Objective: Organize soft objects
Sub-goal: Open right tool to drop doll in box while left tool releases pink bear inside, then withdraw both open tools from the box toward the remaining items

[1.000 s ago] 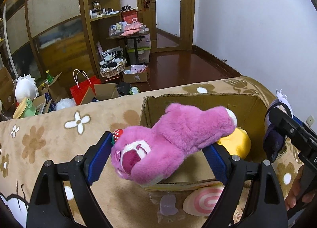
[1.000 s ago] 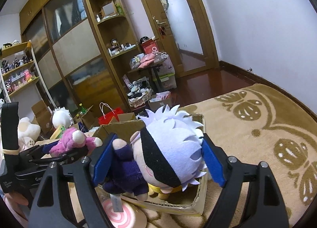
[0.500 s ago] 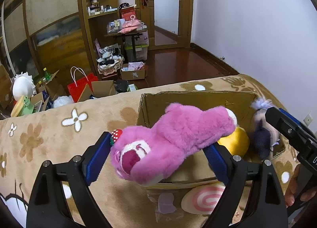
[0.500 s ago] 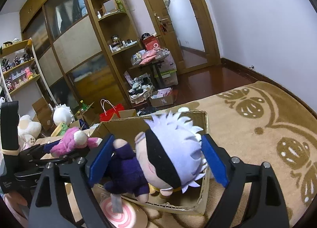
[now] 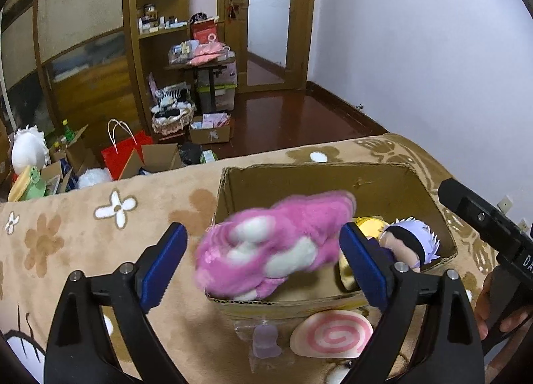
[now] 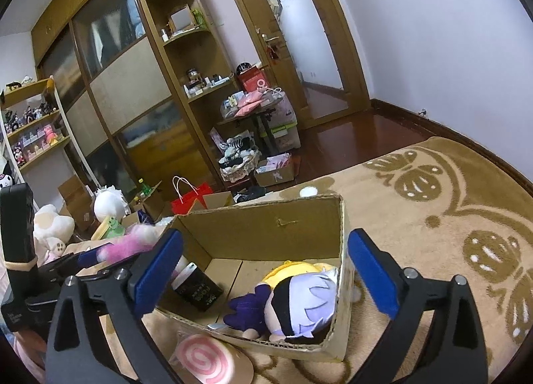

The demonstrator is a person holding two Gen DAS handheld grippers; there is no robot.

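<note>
A cardboard box [image 5: 233, 180] [image 6: 260, 227] stands on a tan flowered blanket. My left gripper [image 5: 263, 260] is open; a pink plush bear [image 5: 276, 244] is blurred between its blue pads, falling over the box's near left rim, apart from both pads. It shows small in the right wrist view [image 6: 130, 244]. My right gripper [image 6: 263, 274] is open and empty above the box. A white-haired blindfolded doll [image 6: 293, 307] [image 5: 406, 244] lies in the box's right corner beside a yellow plush [image 6: 293, 270] [image 5: 369, 224].
A pink-swirl round cushion [image 5: 333, 334] [image 6: 210, 360] and a clear packet [image 5: 263, 340] lie in front of the box. A black box [image 6: 196, 287] sits inside it. Beyond the blanket's edge are bags, cartons, plush toys and shelves.
Both grippers opened. The white-haired doll dropped from the right gripper into the box. The pink bear left the left gripper's pads and is tumbling down.
</note>
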